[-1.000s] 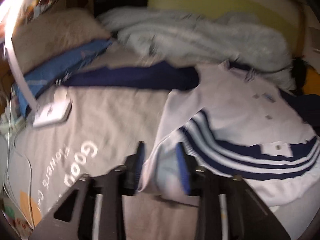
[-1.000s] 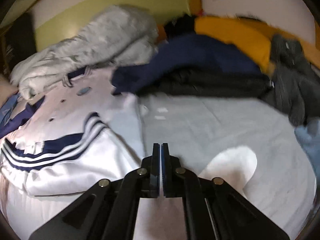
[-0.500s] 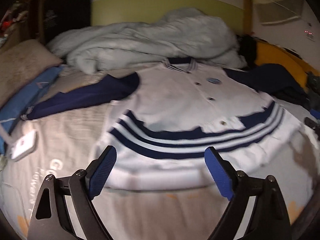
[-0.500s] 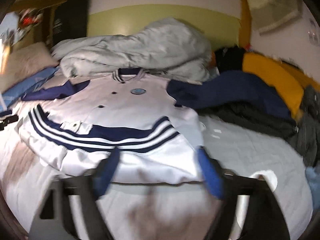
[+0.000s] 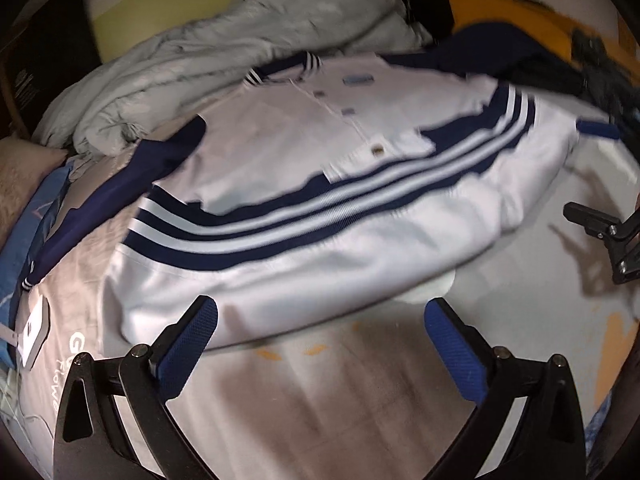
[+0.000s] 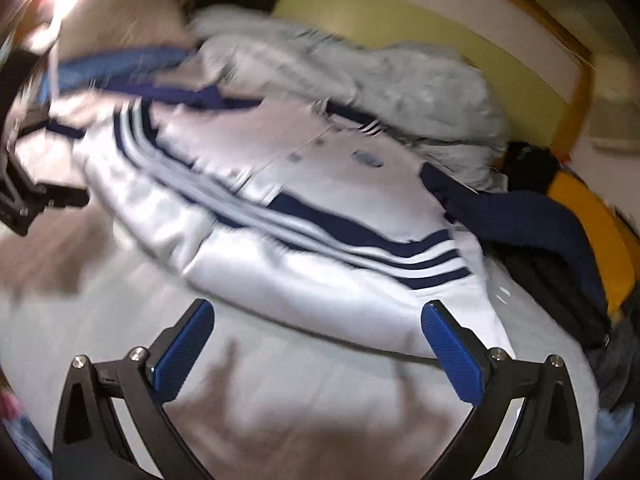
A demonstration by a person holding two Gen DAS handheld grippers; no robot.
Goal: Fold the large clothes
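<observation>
Both tongs have let go since a second ago: the left tongs (image 5: 320, 332), then pinching the jacket's hem, and the right tongs (image 6: 316, 336), then fully closed, now gape wide and empty just short of the cloth. Left jaws are still spreading; right ones have all but stopped. Beyond them the jacket (image 5: 320, 208) lies on the bed (image 5: 320, 400), front up, its lower edge turned up in a first fold under the navy stripes. Its navy sleeves (image 5: 100, 200) still stretch out to each side. Behind it sit a grey quilt (image 5: 248, 48) and a heap of dark clothes (image 6: 540, 240). I judge one fold done, with sleeves and further folds left.
</observation>
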